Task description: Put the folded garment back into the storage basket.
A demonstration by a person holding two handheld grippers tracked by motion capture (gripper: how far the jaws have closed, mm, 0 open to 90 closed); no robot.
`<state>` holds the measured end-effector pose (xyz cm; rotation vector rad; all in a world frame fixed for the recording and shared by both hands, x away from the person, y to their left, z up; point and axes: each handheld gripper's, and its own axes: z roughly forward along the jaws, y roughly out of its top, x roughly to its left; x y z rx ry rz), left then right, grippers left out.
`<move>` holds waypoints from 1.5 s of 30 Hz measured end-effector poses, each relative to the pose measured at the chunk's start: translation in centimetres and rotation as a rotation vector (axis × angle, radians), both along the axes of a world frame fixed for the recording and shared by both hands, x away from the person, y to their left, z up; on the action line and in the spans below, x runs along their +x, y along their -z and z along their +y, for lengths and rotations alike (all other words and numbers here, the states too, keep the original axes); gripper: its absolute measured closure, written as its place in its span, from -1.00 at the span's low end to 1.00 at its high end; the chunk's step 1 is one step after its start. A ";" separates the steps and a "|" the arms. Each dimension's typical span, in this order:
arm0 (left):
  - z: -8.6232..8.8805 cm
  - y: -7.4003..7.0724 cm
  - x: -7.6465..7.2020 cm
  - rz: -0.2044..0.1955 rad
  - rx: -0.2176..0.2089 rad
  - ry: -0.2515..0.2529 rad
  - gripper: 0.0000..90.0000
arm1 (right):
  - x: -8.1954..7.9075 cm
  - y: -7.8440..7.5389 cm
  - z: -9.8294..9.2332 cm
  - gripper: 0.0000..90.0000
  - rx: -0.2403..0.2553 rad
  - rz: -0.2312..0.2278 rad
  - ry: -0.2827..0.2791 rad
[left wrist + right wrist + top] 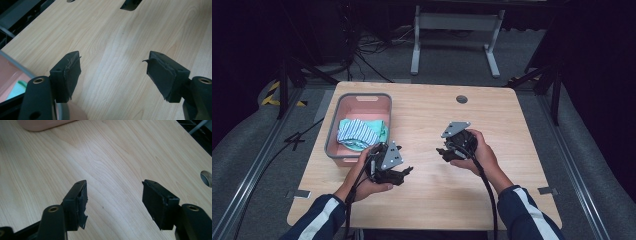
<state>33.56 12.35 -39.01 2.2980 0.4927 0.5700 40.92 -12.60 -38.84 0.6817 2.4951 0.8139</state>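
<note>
Two grippers: left gripper (pixel 404 171) and right gripper (pixel 443 151) spread wide, empty, over bare table (pixel 512 125).
Cloth (pixel 359 132): bundled in pink bin (pixel 362 102), ten o'clock.
Risk: frayed pads (pixel 72 72) slipping on fabric.

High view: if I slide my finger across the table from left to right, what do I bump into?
Pink basket holding striped cloth → left gripper → right gripper, with the table's round hole farther back.
</note>
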 end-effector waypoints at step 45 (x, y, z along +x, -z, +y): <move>-3.0 7.1 -1.1 0.161 0.075 0.098 -0.51 | -5.3 6.8 -9.3 -0.32 -0.076 0.041 0.113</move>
